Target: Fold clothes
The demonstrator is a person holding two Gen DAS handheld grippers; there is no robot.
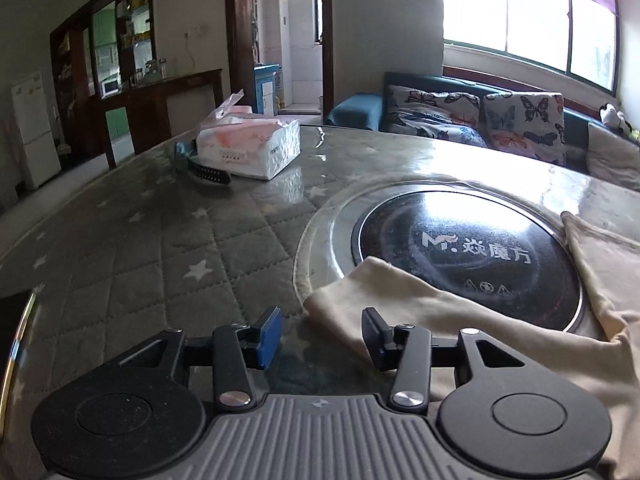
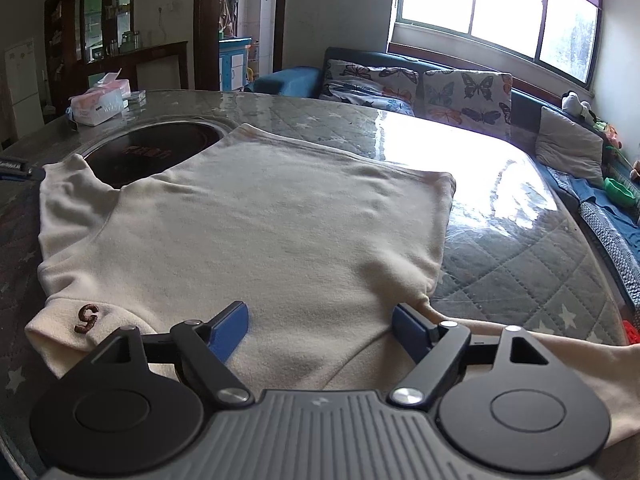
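Right gripper (image 2: 320, 328) angled down over cream shirt (image 2: 248, 216), jaws released (left gripper (image 1: 322, 336) likewise).

Black round cooktop (image 1: 468, 256): white logo "M.", three Chinese characters. Cream shirt (image 2: 248, 224): brown "5" (image 2: 87, 317).

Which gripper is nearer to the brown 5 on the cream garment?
Right. The right gripper hangs open over the cream garment with the brown 5 just beside its left finger. The left gripper is open at a sleeve tip; no 5 shows there.
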